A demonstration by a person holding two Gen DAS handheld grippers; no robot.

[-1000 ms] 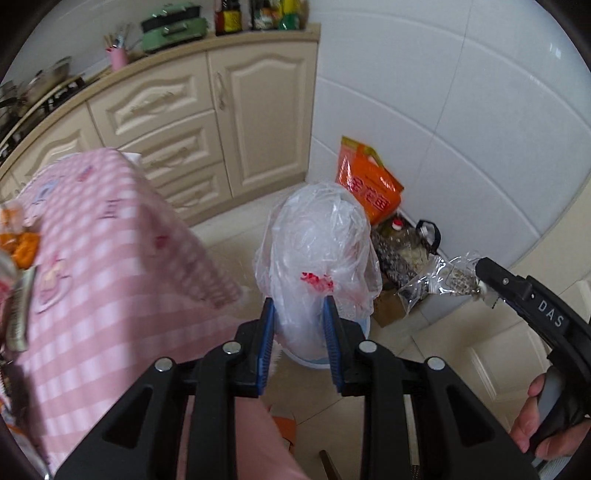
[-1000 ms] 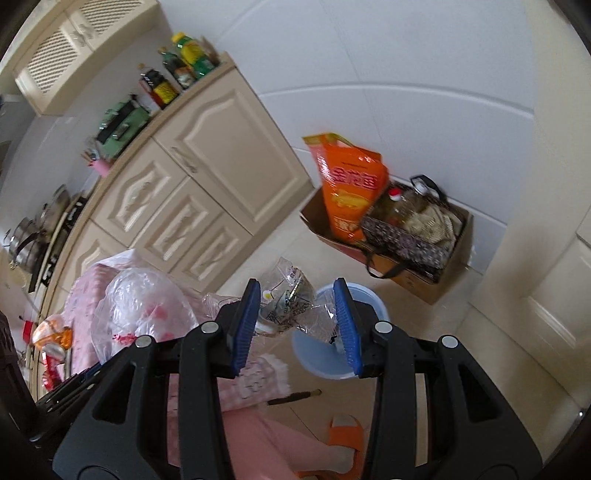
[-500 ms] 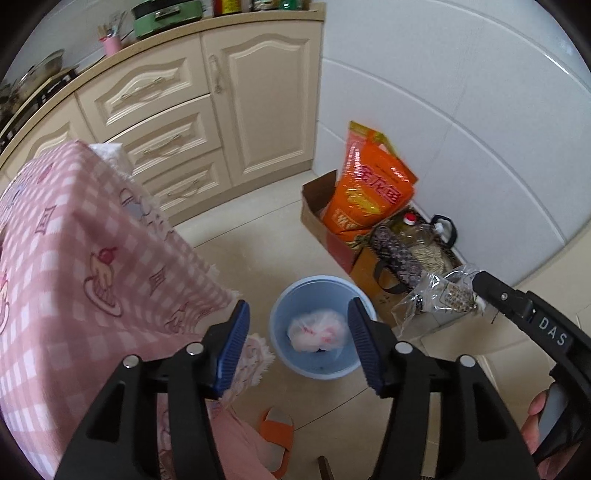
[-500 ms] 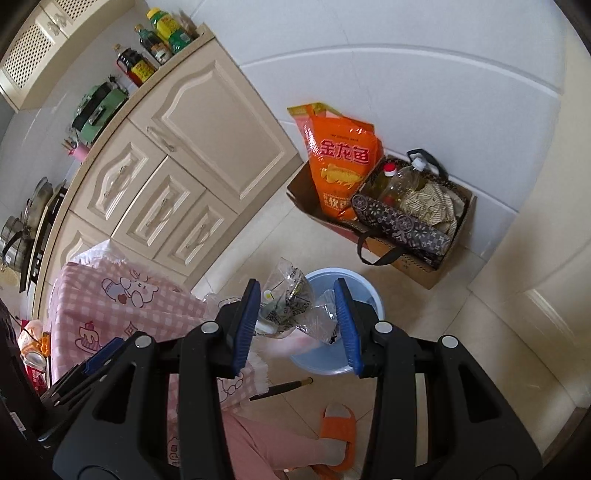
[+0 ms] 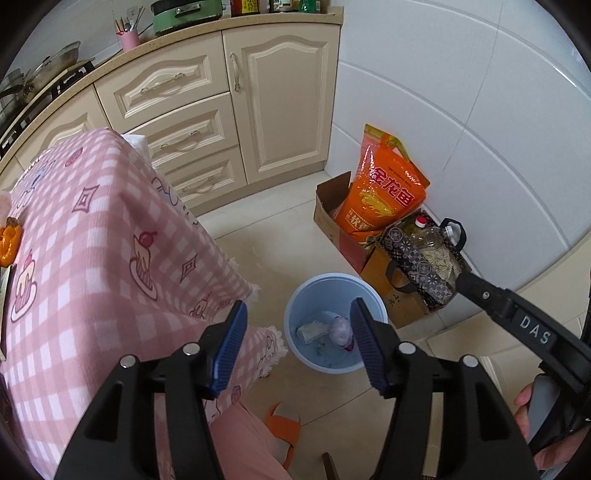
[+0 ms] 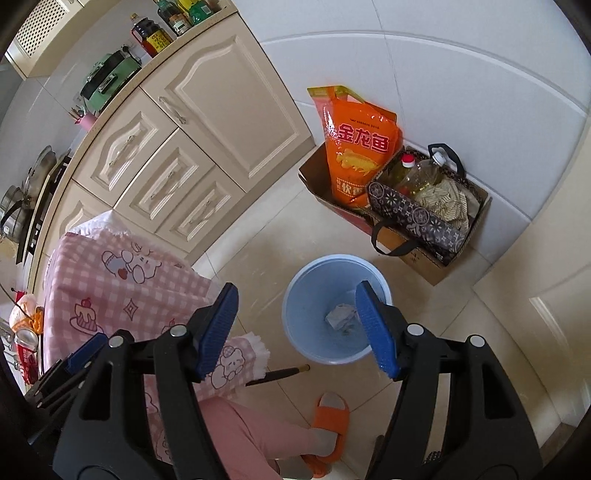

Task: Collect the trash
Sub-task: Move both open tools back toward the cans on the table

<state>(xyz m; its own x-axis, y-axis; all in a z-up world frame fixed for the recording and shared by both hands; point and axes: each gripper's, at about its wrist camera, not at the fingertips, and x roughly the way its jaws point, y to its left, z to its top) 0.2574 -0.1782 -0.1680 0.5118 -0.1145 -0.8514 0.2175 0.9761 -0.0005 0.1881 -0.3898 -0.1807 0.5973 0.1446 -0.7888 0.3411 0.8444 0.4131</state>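
Blue bin (image 5: 295, 314) under both empty, parted jaws, right opening; only right view shows chopstick (image 6: 277, 376).

Around me: cream cabinets (image 5: 221, 110) under a speckled counter (image 5: 184, 33), white tiled wall (image 5: 461, 110), beige floor tiles (image 5: 273, 229), daylight.

left hand-held gripper (image 5: 297, 341) gaping empty, right hand-held gripper (image 6: 299, 326) opening

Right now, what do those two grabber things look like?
Each one is chunky black plastic with triangle cut-outs and silver bolts. The left gripper and right gripper both end in two fingers lined with ribbed blue pads. The right one has white letters "DAS" on its side. The person wears pink trousers and orange slippers.
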